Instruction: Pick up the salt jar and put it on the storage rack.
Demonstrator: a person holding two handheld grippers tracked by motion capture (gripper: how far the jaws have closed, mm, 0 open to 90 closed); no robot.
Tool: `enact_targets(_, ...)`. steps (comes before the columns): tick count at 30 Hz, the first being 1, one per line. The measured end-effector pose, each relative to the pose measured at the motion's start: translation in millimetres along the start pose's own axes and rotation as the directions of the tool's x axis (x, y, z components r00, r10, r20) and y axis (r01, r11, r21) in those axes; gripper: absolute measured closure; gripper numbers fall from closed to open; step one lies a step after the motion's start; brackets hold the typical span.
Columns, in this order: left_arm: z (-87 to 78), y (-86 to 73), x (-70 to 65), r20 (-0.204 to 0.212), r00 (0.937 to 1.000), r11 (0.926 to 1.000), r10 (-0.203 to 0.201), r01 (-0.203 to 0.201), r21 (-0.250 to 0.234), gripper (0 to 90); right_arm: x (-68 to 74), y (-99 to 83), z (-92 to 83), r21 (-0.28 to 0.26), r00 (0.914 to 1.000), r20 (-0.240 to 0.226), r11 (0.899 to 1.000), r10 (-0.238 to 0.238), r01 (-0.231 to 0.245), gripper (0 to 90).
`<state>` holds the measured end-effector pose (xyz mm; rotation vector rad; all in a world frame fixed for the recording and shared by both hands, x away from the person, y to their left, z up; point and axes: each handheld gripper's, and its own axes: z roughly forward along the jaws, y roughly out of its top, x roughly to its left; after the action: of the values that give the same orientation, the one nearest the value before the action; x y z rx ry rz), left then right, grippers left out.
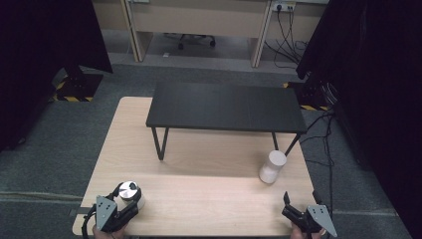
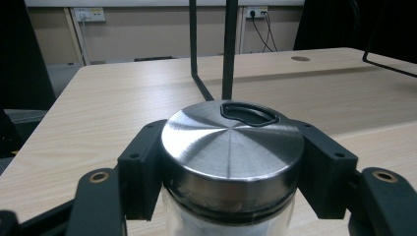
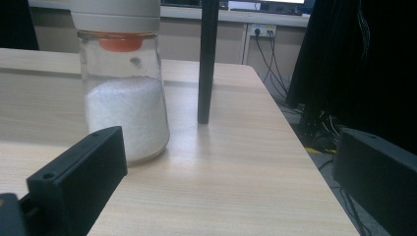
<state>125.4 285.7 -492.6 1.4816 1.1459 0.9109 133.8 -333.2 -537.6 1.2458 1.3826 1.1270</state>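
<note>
Down at seven o'clock on the wooden table (image 1: 199,199), left gripper (image 1: 130,203) clamped on a glass jar with a steel lid (image 1: 129,191), jaws pressing both sides of the lid rim. Over at five o'clock, right gripper (image 1: 287,205) with jaws spread apart, nothing between them. Just ahead of it, near four o'clock, a white-capped jar (image 1: 272,166) holding white granules, upright beside a leg of the black shelf (image 1: 226,106).
</note>
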Motion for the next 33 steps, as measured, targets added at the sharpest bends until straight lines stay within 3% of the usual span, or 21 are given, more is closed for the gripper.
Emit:
enact_targets(12,-2.5,9.8,-5.0,-0.009,1.0,1.0,0.0,-0.001,-0.009,34.8,0.0,-0.1,-0.1,-0.001,1.0,0.0,1.0,0.003,-0.003,0.2)
enact_targets(23,2.4,34.7,-5.8,0.014,0.9998,0.9999,-0.016,0.016,-0.006,34.7,0.2,0.4,0.0,0.001,0.9999,0.003,1.0,0.01,-0.01,0.2)
enact_targets(33,11.7,54.0,-9.8,0.043,0.999,0.9998,0.015,-0.014,-0.015,34.7,0.5,0.3,-0.1,0.0,0.9999,0.005,1.0,0.012,-0.012,0.2)
